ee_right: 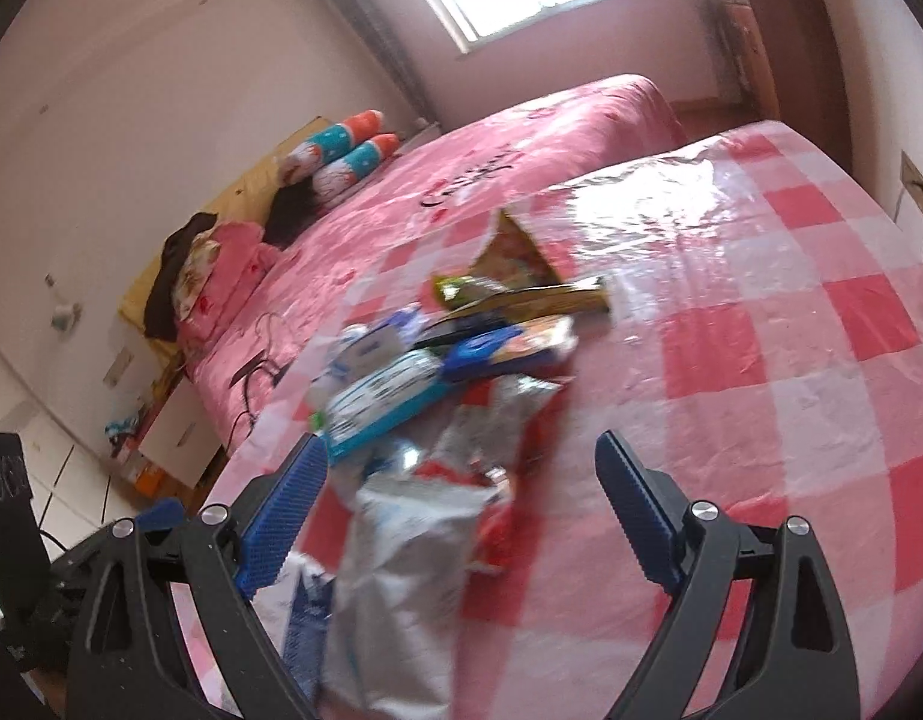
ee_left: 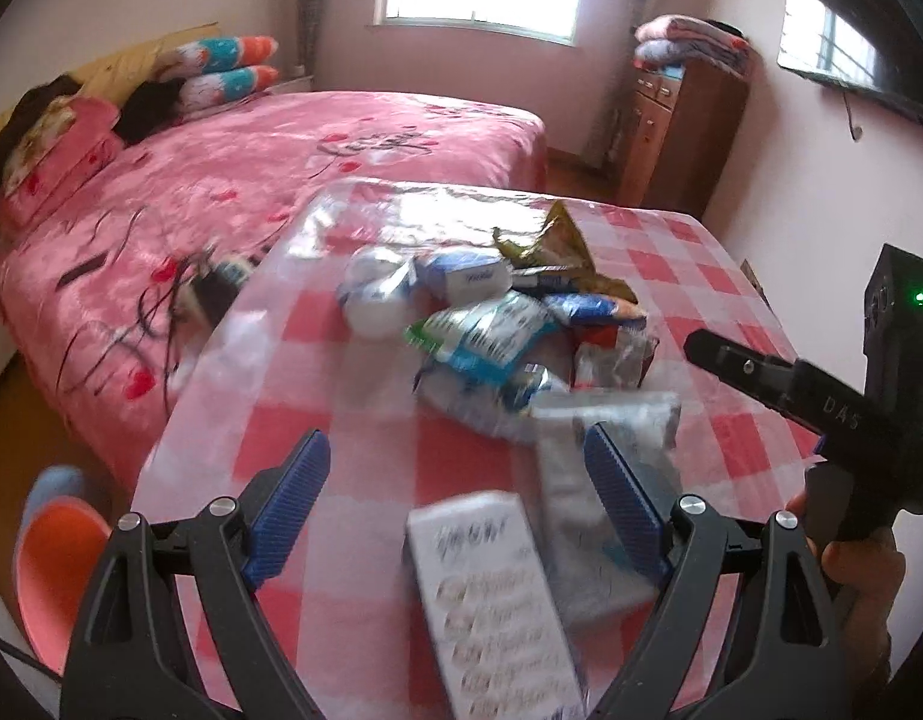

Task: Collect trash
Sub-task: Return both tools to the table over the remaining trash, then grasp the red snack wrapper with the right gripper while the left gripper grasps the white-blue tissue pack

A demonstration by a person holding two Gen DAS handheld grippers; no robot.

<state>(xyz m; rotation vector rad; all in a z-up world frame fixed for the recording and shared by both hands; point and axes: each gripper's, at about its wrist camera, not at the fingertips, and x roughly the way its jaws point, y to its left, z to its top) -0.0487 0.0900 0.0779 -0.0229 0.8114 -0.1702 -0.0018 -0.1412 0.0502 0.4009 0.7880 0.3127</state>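
1. A table under a glossy red-and-white checked plastic cloth (ee_left: pixel 671 276) fills the centre of both views.
2. A heap of crumpled snack wrappers (ee_left: pixel 491 324) lies mid-frame, ahead of both grippers.
3. The left gripper (ee_left: pixel 455 498), spread and empty, has a white printed box (ee_left: pixel 491 600) between its jaws, long axis pointing away.
4. The right gripper (ee_right: pixel 461 516), spread and empty, hangs over a silver foil bag (ee_right: pixel 401 588) at lower centre.

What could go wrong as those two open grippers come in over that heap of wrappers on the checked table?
1. The wrappers overlap in a loose heap, so the left gripper may pinch several or drag neighbours along.
2. The white box lies near the edge of the table; a nudge might push it off.
3. The right gripper hangs above a crinkled silver pouch, whose slick foil might slip from the pads.
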